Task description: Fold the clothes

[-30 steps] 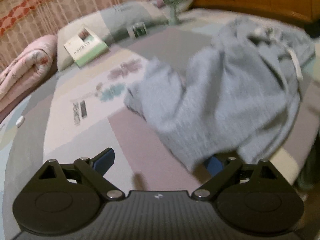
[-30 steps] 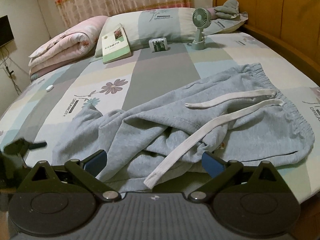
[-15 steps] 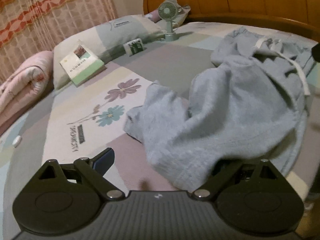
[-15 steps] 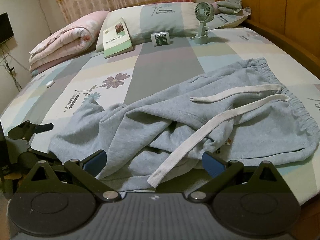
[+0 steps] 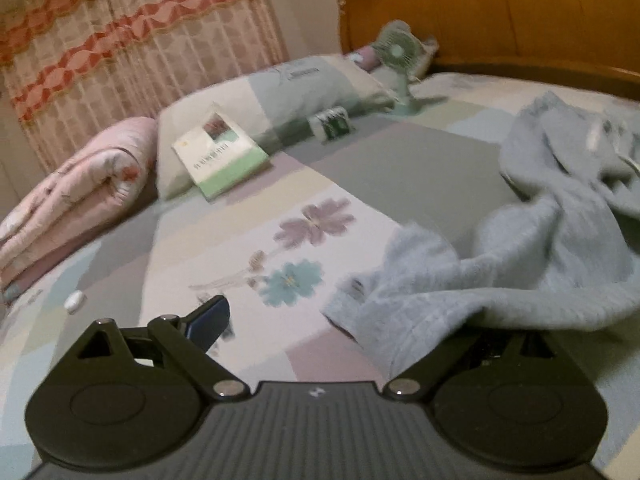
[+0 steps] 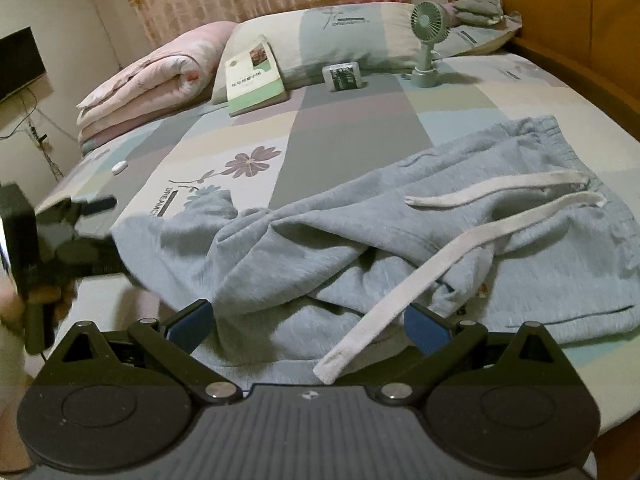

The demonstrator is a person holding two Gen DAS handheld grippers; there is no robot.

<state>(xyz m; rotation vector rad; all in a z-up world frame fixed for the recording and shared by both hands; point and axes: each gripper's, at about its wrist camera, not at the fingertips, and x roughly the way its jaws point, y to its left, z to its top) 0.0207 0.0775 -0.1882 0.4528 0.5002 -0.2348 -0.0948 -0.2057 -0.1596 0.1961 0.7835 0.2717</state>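
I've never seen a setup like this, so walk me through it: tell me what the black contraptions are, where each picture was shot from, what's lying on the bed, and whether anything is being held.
There is no robot: a person carries a hand-held claw in each hand, each with its own camera looking along its two fingers.

The left wrist view shows the left claw; its jaws are spread, with one finger hidden under the grey sweatpants.

The right wrist view shows the right claw, also open, holding nothing, at the sweatpants' near edge. The left claw appears there too, at far left.

On the bed: the crumpled sweatpants with a white drawstring, a book, a small fan, pillows and a rolled pink quilt.
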